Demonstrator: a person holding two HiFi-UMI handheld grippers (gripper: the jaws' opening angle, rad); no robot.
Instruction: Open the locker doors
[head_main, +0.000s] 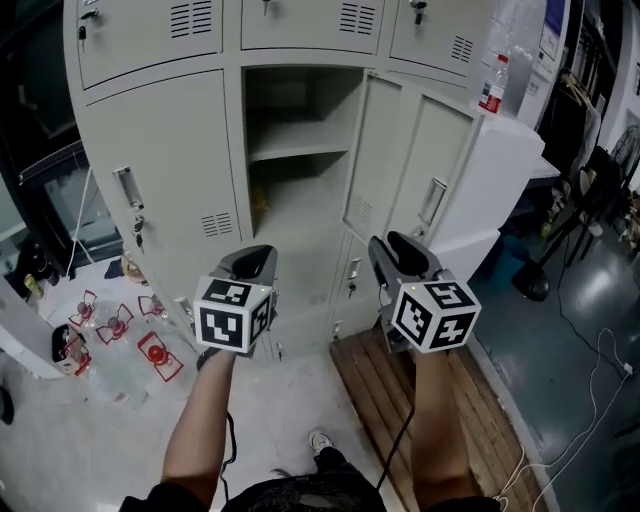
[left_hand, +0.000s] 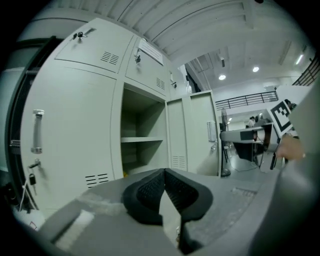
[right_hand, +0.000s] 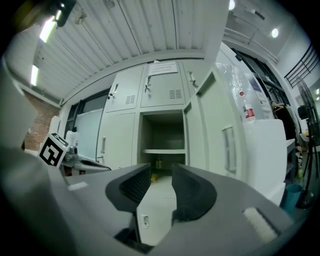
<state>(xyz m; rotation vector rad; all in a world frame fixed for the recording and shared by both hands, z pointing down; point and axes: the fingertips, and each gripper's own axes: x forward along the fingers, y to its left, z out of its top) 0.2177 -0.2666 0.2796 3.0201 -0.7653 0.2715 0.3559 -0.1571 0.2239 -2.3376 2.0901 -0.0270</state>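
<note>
The light grey lockers (head_main: 160, 150) stand in front of me. The middle locker (head_main: 295, 150) is open, with a shelf inside, and its door (head_main: 385, 160) is swung out to the right. The left door (head_main: 150, 190) is closed, and its handle (head_main: 127, 187) has keys hanging below. My left gripper (head_main: 250, 262) is shut with nothing in it and hangs before the lower middle locker, clear of it; its tips meet in the left gripper view (left_hand: 164, 172). My right gripper (head_main: 400, 250) is open with nothing between its jaws, a little short of the open door's edge. It faces the open locker (right_hand: 162, 140).
A water bottle (head_main: 492, 85) stands on a white cabinet (head_main: 510, 150) to the right of the lockers. A wooden pallet (head_main: 385, 400) lies on the floor below my right arm. Red-and-clear items (head_main: 120, 330) sit on the floor at left. Cables (head_main: 590, 400) run across the floor at right.
</note>
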